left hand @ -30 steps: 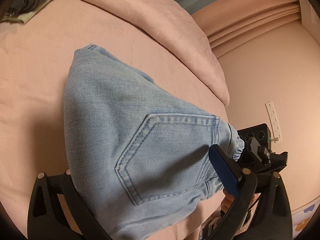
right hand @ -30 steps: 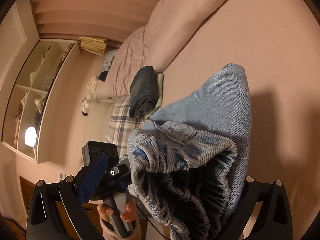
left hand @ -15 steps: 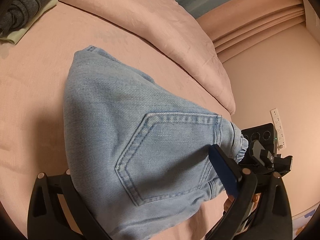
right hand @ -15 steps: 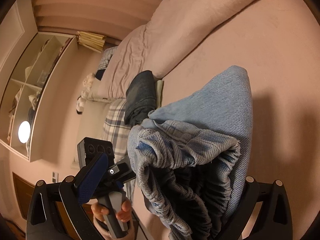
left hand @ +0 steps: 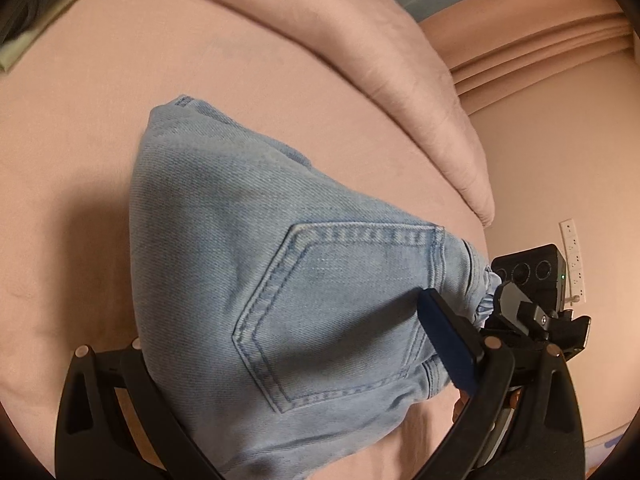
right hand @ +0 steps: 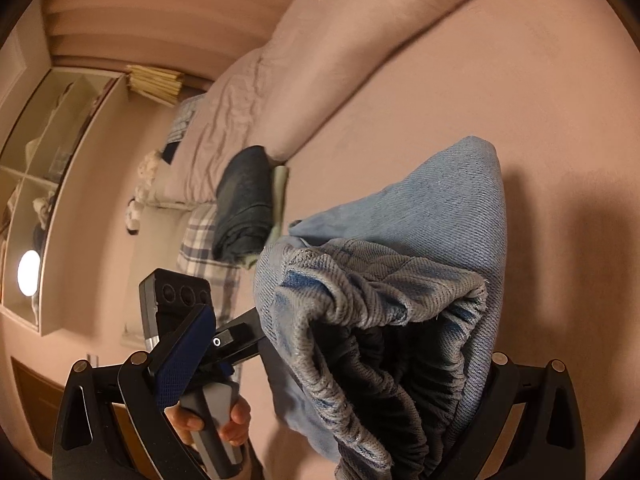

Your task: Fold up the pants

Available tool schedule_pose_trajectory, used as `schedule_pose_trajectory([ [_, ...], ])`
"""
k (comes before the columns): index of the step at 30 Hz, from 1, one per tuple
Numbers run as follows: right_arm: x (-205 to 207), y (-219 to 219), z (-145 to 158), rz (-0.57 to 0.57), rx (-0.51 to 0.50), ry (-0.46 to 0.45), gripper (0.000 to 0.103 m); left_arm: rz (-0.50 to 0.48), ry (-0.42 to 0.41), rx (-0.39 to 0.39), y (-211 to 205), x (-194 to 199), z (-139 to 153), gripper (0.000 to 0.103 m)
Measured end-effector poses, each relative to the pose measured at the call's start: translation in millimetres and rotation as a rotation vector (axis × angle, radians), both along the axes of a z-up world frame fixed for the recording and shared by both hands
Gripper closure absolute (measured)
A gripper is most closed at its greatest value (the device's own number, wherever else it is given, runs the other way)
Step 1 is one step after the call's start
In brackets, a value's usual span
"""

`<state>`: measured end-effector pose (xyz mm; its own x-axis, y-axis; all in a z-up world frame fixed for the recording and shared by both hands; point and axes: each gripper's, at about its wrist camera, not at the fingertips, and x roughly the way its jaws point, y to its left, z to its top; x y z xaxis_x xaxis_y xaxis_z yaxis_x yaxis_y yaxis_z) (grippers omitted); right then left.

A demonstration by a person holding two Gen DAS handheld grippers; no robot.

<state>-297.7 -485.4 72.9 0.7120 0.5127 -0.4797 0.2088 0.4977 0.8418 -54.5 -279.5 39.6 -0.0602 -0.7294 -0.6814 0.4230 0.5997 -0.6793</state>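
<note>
Light blue denim pants [left hand: 256, 264] hang folded over the pink bed [left hand: 80, 120], back pocket facing the left wrist view. My left gripper [left hand: 288, 376] is shut on the pants near the waistband; its blue pad [left hand: 444, 340] presses the denim. In the right wrist view the gathered elastic waistband [right hand: 380, 328] fills the space between my right gripper's fingers [right hand: 336, 380], which is shut on the pants. The far fold rests on the bed. Each gripper shows in the other's view, the right one [left hand: 532, 304] and the left one [right hand: 188, 320].
A pink duvet [left hand: 360, 52] lies bunched along the far side of the bed. Folded dark clothes [right hand: 244, 208] sit on a pale green item near the bed's edge. A wall with a socket strip [left hand: 574, 260] and a shelf unit [right hand: 48, 160] stand beyond.
Both grippers have moved with the pants a little across the bed; the folded dark clothes have slid toward the left wrist frame's corner. Both grips are unchanged.
</note>
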Motion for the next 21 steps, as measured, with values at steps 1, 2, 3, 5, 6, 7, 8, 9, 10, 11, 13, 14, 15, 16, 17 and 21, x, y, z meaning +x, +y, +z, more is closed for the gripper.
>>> schedule_pose_trajectory([
  [1, 1, -1, -4, -0.001, 0.004, 0.012, 0.000, 0.003, 0.004, 0.012, 0, 1, -5, 0.003],
  [2, 2, -2, -10, -0.003, 0.005, 0.029, 0.000, 0.010, 0.000, 0.034, 0, 2, -10, 0.003],
  [3, 3, -3, -15, -0.012, 0.002, 0.044, 0.000, 0.013, -0.001, 0.047, 0, 4, -14, 0.002],
  [5, 4, -7, -22, -0.024, 0.004, 0.063, 0.000, 0.026, 0.013, 0.052, 3, 7, -20, 0.002],
  [6, 3, -10, -26, -0.030, 0.012, 0.071, 0.000, 0.030, 0.017, 0.044, 4, 8, -21, 0.002],
  [7, 3, -11, -28, -0.032, 0.018, 0.076, 0.000, 0.032, 0.018, 0.041, 5, 9, -21, 0.002],
  [8, 3, -12, -29, -0.033, 0.021, 0.080, 0.000, 0.033, 0.017, 0.043, 6, 8, -20, 0.002],
  [9, 3, -14, -31, -0.035, 0.018, 0.087, 0.000, 0.031, 0.015, 0.046, 6, 8, -20, 0.001],
  [10, 3, -15, -32, -0.037, 0.017, 0.094, 0.000, 0.029, 0.011, 0.048, 7, 8, -20, 0.001],
  [11, 4, -15, -32, -0.035, 0.017, 0.099, 0.000, 0.029, 0.010, 0.050, 7, 8, -21, 0.001],
  [13, 6, -16, -34, -0.030, 0.017, 0.110, 0.000, 0.038, 0.009, 0.041, 9, 10, -22, 0.001],
  [14, 6, -17, -34, -0.032, 0.020, 0.112, 0.000, 0.046, 0.012, 0.034, 9, 11, -21, 0.001],
  [15, 6, -17, -33, -0.033, 0.021, 0.112, 0.000, 0.056, 0.014, 0.028, 11, 11, -21, 0.001],
  [16, 6, -16, -31, -0.036, 0.018, 0.115, 0.000, 0.069, 0.008, 0.035, 13, 11, -19, 0.001],
  [17, 5, -16, -28, -0.045, 0.004, 0.126, 0.000, 0.087, -0.010, 0.053, 16, 9, -15, 0.001],
  [21, -7, -23, -13, -0.080, -0.051, 0.119, 0.000, 0.142, -0.098, 0.114, 39, 1, 5, 0.001],
])
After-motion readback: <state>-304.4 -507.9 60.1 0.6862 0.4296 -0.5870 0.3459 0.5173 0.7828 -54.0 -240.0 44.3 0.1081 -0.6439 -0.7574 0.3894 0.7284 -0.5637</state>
